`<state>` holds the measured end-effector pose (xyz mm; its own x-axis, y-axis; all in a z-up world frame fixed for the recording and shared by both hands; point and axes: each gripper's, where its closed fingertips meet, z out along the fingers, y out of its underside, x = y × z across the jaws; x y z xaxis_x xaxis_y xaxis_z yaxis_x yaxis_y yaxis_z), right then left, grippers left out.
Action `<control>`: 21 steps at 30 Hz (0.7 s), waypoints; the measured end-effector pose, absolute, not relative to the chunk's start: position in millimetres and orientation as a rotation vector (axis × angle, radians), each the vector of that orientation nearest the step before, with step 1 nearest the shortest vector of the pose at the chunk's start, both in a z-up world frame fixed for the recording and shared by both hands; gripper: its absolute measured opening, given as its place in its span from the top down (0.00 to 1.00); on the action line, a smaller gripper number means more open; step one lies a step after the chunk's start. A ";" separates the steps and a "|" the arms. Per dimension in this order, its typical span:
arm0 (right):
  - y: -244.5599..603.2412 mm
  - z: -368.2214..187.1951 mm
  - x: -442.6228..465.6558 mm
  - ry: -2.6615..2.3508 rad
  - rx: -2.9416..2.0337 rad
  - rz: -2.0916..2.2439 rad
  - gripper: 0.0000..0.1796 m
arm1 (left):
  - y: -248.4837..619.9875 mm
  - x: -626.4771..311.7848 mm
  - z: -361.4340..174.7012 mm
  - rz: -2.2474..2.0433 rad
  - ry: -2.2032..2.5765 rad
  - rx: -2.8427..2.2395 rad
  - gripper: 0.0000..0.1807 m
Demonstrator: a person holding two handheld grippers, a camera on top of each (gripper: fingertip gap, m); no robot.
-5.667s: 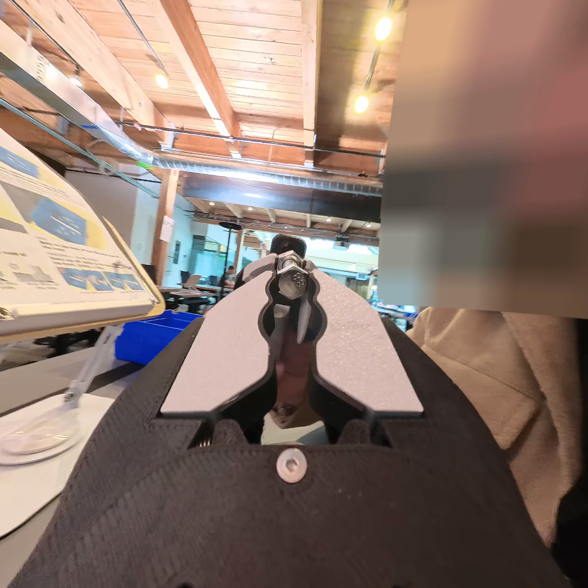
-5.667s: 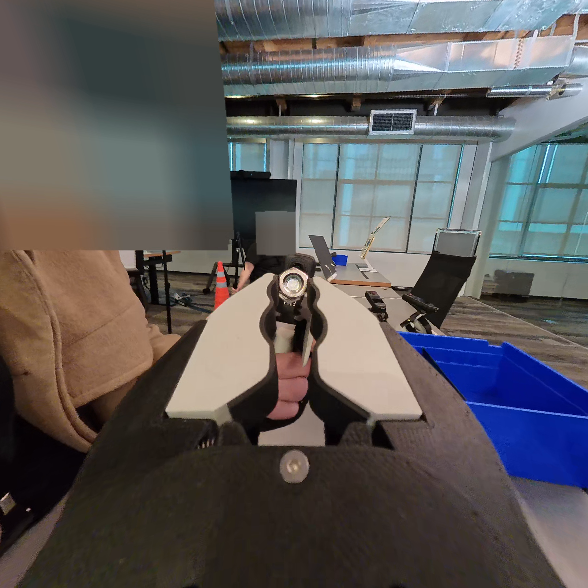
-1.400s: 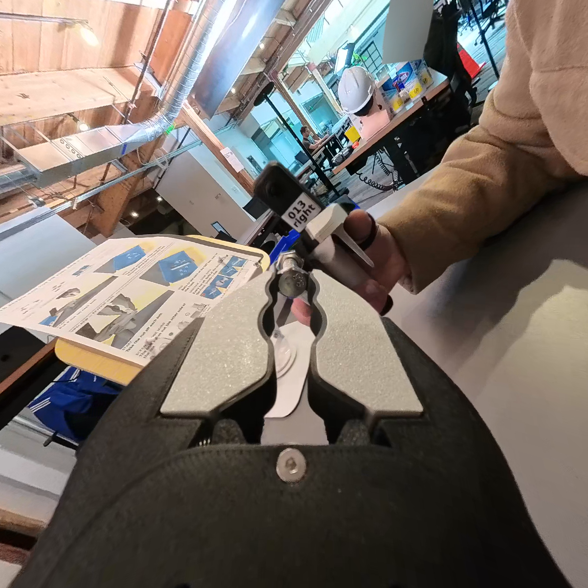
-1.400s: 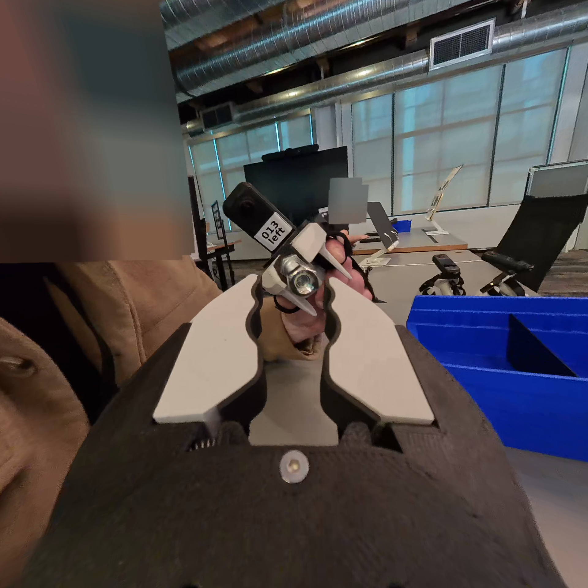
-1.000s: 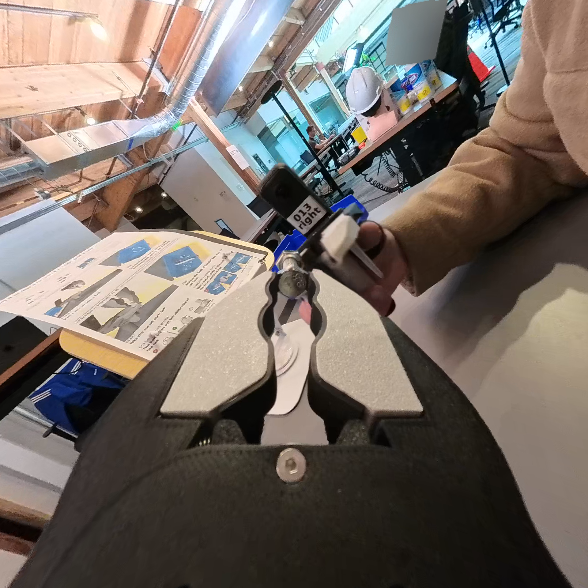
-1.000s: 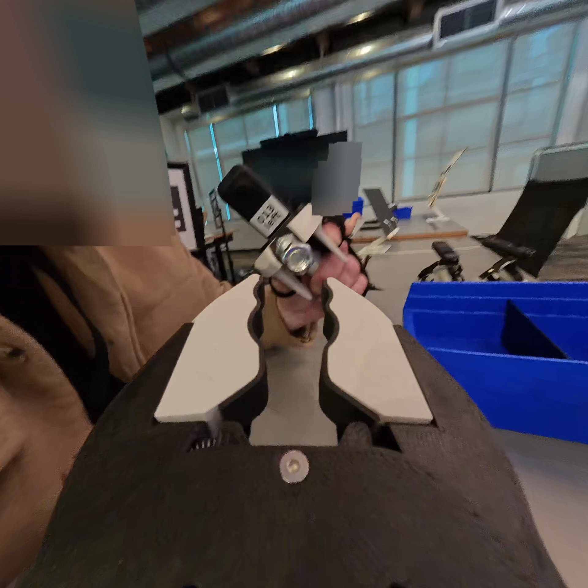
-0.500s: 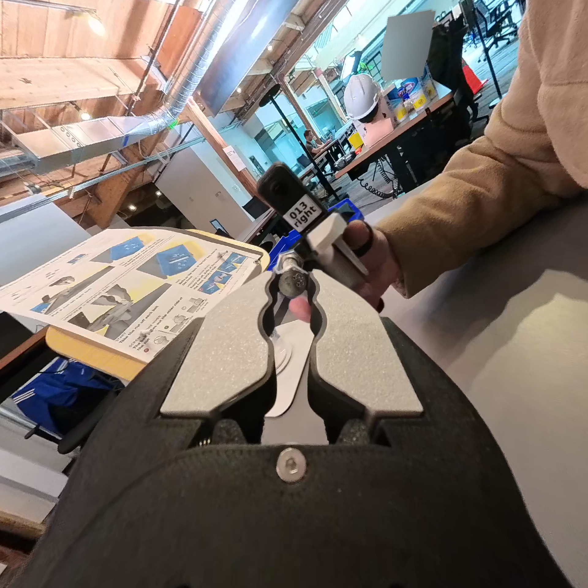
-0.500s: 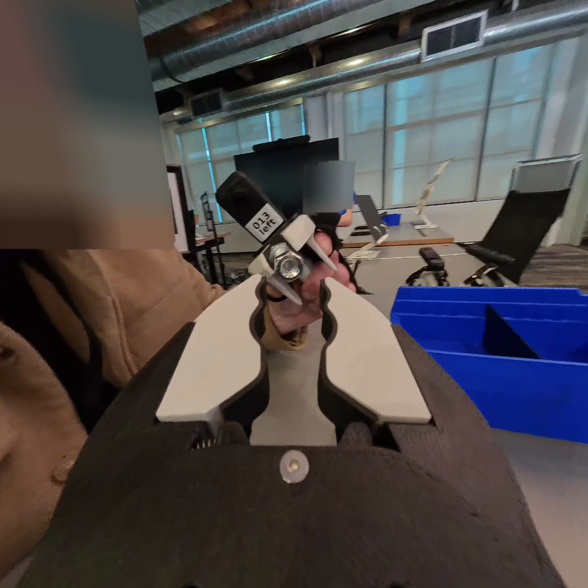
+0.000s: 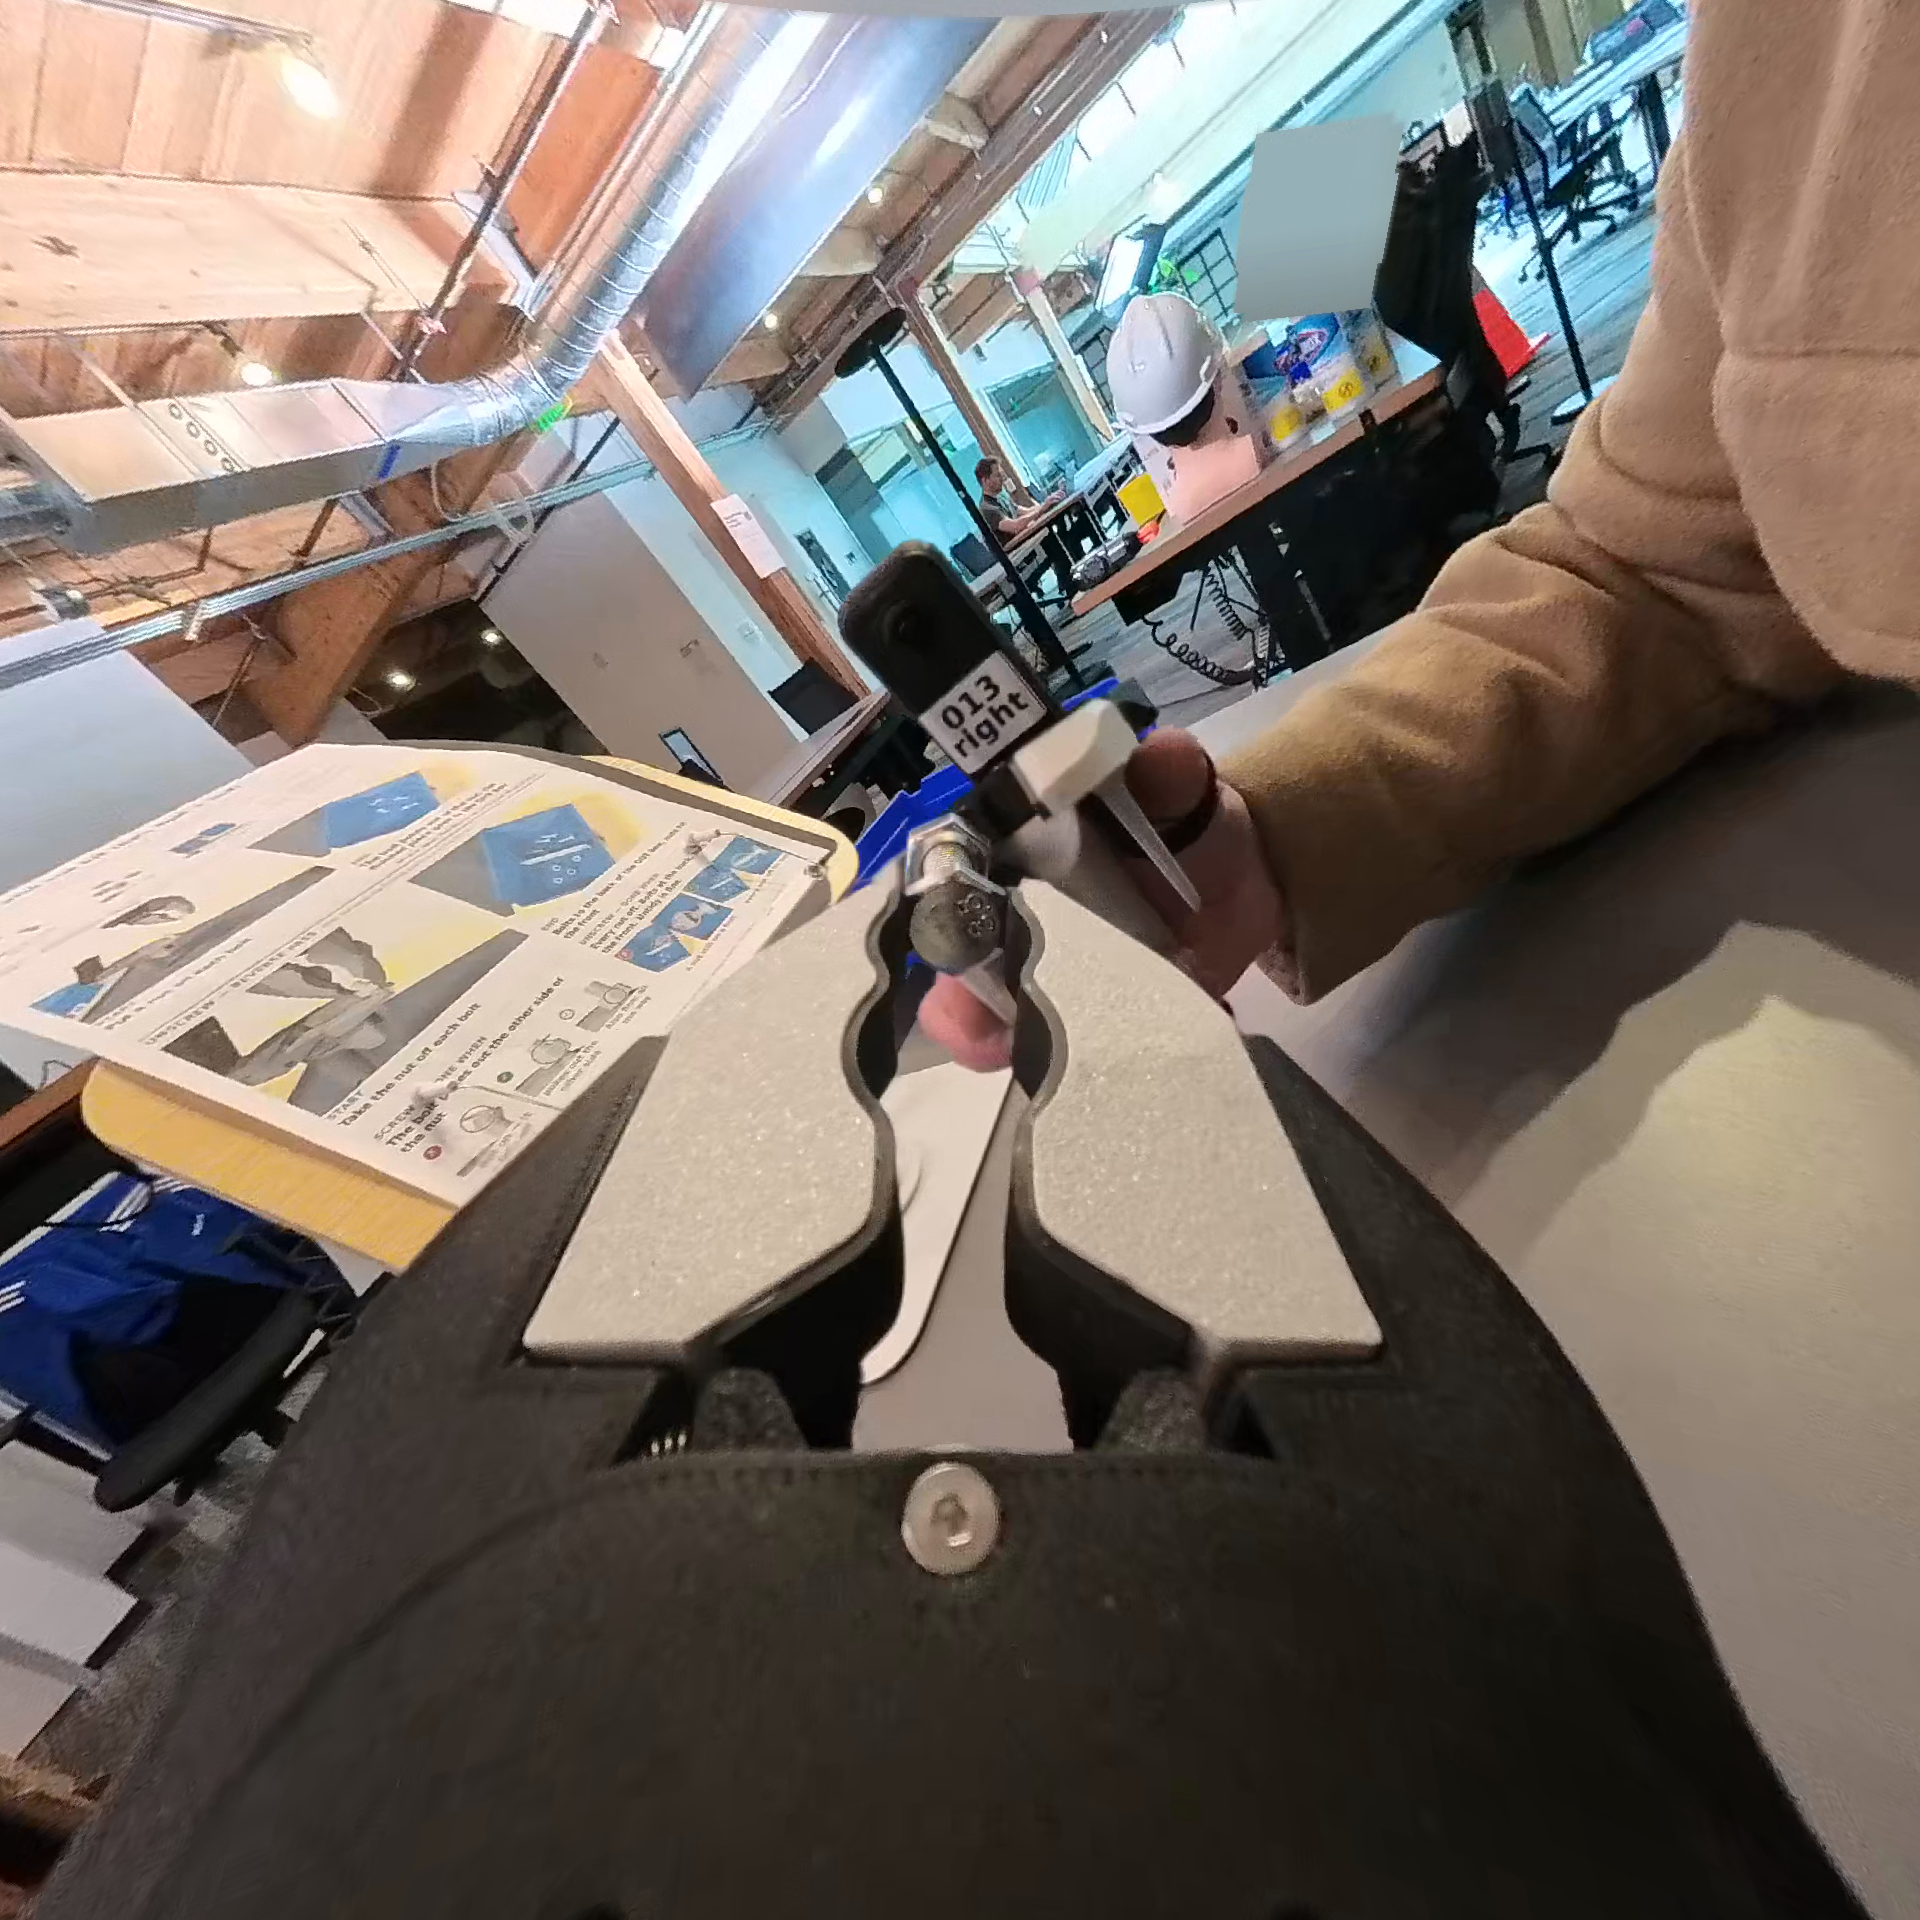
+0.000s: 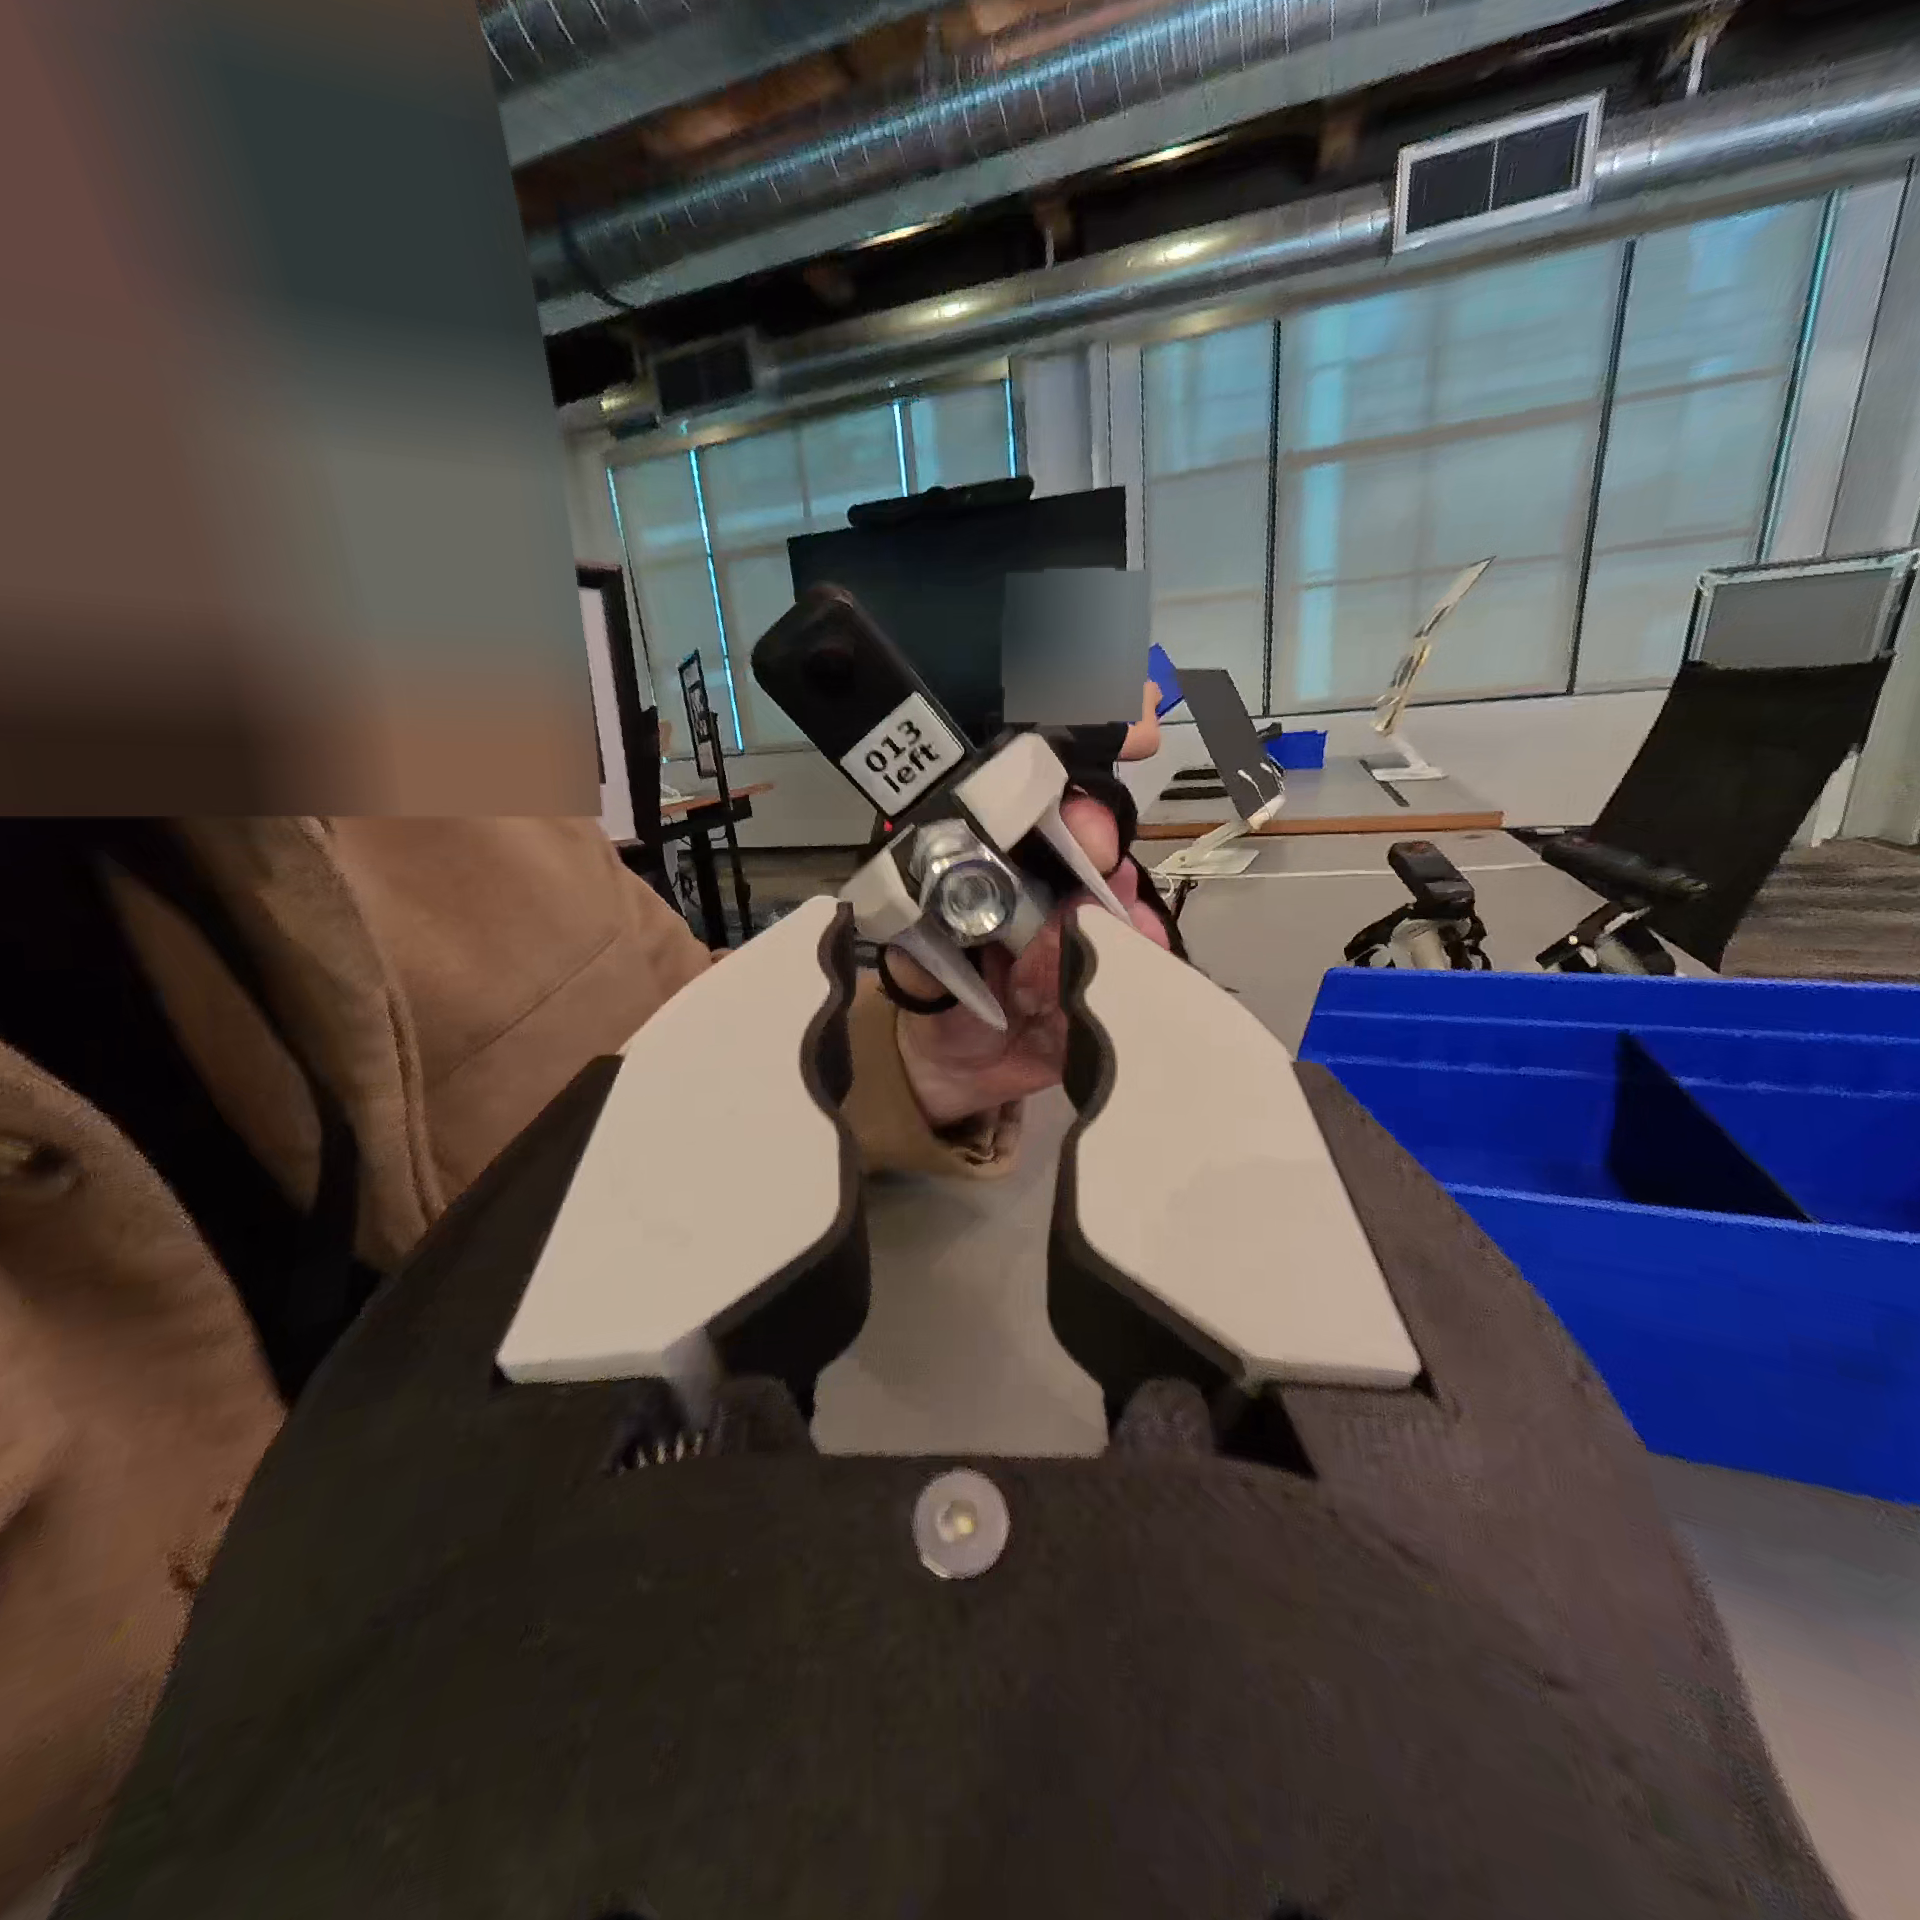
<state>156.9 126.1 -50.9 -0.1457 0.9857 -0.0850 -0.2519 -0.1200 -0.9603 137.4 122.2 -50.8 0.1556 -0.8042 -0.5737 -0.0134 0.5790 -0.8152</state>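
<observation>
My left gripper (image 9: 956, 914) is shut on the head of a steel bolt (image 9: 954, 923), held up above the grey table (image 9: 1662, 1195). A nut (image 9: 935, 844) sits on the bolt's thread just beyond the head. My right gripper (image 10: 956, 935) faces it, jaws open, with the bolt's threaded end and nut (image 10: 971, 899) just past its fingertips and not gripped. In the right wrist view the left gripper (image 10: 961, 862) shows with its white fingers closed on the bolt. In the left wrist view the right gripper (image 9: 1049, 821) shows with its fingers spread, right beside the nut.
An instruction sheet on a wooden board (image 9: 364, 956) stands at the left on a white base (image 9: 935, 1226). A blue divided bin (image 10: 1662, 1247) sits on the table to the right. Tan sleeves (image 9: 1507, 675) reach in from the person holding the grippers.
Since 5.7 s ago the right gripper's jaws have opened off the nut, and both grippers have tilted so the table shows. Over the last second they only shift slightly.
</observation>
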 end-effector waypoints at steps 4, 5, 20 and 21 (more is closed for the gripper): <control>119.8 -49.8 153.2 -1.081 -1.008 1.478 0.79 | 123.7 140.6 -55.2 -0.669 1.311 -0.806 0.91; 118.9 -49.3 153.2 -1.077 -1.004 1.487 0.79 | 123.4 140.7 -55.4 -0.669 1.311 -0.805 0.91; 117.9 -47.4 154.3 -1.100 -0.987 1.415 0.81 | 120.0 142.1 -53.6 -0.728 1.302 -0.805 0.91; 115.3 -47.5 152.4 -1.109 -0.984 1.410 0.81 | 120.1 142.4 -53.6 -0.727 1.301 -0.805 0.91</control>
<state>152.4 115.3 -47.5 -0.1203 0.9927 -0.0012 -0.2327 -0.0294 -0.9721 142.4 120.1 -53.6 0.1312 -0.8359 -0.5329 0.0162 0.5393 -0.8420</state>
